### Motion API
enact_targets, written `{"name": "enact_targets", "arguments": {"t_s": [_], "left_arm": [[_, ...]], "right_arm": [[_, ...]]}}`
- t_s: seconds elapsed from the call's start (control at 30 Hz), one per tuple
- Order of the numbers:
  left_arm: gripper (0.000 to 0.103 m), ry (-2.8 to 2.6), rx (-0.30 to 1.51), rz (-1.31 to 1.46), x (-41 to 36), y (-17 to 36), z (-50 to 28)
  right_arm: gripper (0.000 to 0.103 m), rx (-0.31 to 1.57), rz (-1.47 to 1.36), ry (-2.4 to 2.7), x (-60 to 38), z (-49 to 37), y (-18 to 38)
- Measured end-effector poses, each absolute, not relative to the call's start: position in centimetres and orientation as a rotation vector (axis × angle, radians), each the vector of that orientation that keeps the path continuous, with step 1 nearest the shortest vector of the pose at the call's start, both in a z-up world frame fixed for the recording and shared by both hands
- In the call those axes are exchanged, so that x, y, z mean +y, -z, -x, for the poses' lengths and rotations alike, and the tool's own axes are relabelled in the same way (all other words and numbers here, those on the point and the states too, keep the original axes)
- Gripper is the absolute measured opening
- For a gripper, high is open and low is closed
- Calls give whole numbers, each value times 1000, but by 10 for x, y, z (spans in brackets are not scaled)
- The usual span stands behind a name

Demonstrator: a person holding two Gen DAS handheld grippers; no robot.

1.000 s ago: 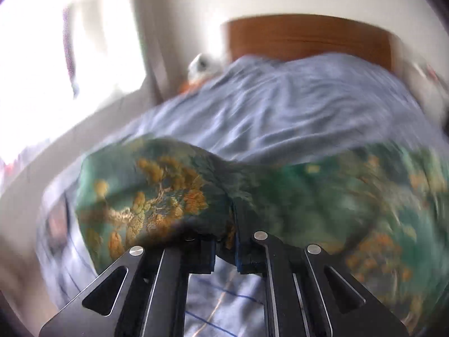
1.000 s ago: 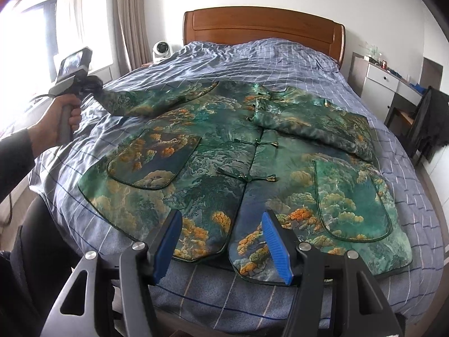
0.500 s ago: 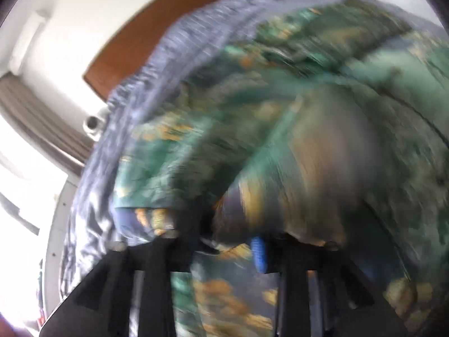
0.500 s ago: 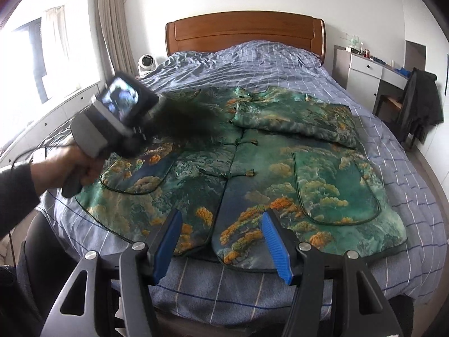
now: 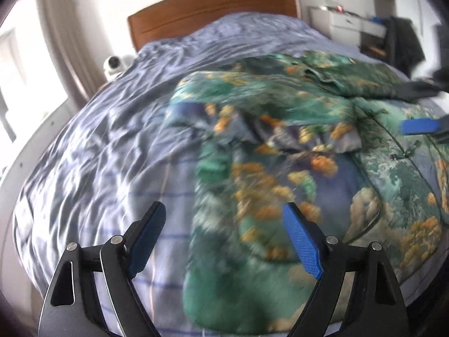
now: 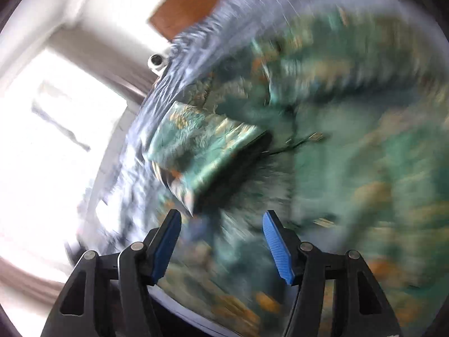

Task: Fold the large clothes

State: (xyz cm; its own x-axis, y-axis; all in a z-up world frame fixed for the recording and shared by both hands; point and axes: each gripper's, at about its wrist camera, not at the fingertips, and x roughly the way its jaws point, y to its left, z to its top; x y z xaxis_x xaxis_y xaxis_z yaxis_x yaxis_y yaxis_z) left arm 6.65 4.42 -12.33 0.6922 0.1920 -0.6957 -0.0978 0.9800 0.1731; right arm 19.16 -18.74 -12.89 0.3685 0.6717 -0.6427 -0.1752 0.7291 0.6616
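Note:
A green brocade jacket [image 5: 280,146] with orange tree patterns lies spread on the bed. Its left sleeve [image 5: 252,112] lies folded inward across its front; the same sleeve shows in the blurred right wrist view [image 6: 202,146]. My left gripper [image 5: 224,238] is open and empty above the jacket's left edge. My right gripper [image 6: 221,241] is open and empty over the jacket's lower left part. A blue pad of the right gripper [image 5: 421,126] shows at the right edge of the left wrist view.
The bed has a grey-blue checked duvet [image 5: 112,140] and a wooden headboard [image 5: 210,8]. A white fan [image 5: 113,63] stands left of the headboard. A white dresser [image 5: 350,25] and a dark garment [image 5: 404,42] are at the right. A bright window [image 6: 50,140] is on the left.
My left gripper carried the sleeve inward over the jacket, let it go and opened. My right gripper swung from the foot of the bed toward the jacket's left side.

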Motion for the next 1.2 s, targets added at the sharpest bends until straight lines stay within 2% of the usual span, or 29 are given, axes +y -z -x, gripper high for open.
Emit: {"name": "enact_targets", "arguments": {"t_s": [0.27, 0.3, 0.37, 0.53, 0.63, 0.8, 1.03, 1.17, 1.2], "left_arm": [[87, -173, 820, -34, 65, 141, -64], [87, -173, 824, -24, 67, 143, -64], [86, -177, 827, -4, 71, 142, -61], [86, -167, 794, 51, 77, 130, -57], [86, -159, 791, 59, 76, 130, -60], [86, -157, 822, 57, 76, 139, -63], [86, -169, 845, 59, 79, 143, -62], [86, -169, 843, 56, 79, 141, -62], [86, -168, 844, 57, 79, 141, -62]], "right_arm": [[62, 1219, -676, -536, -140, -263, 192], [48, 1223, -662, -540, -135, -265, 192], [13, 1217, -575, -564, -122, -270, 184], [12, 938, -290, -491, -125, -304, 99], [11, 862, -207, -406, -137, -344, 72], [11, 867, -138, -289, -142, -399, 85], [12, 897, -31, -222, -138, -422, 130], [23, 891, -4, -196, -149, -419, 142], [31, 890, 8, -189, -149, -418, 142]]}}
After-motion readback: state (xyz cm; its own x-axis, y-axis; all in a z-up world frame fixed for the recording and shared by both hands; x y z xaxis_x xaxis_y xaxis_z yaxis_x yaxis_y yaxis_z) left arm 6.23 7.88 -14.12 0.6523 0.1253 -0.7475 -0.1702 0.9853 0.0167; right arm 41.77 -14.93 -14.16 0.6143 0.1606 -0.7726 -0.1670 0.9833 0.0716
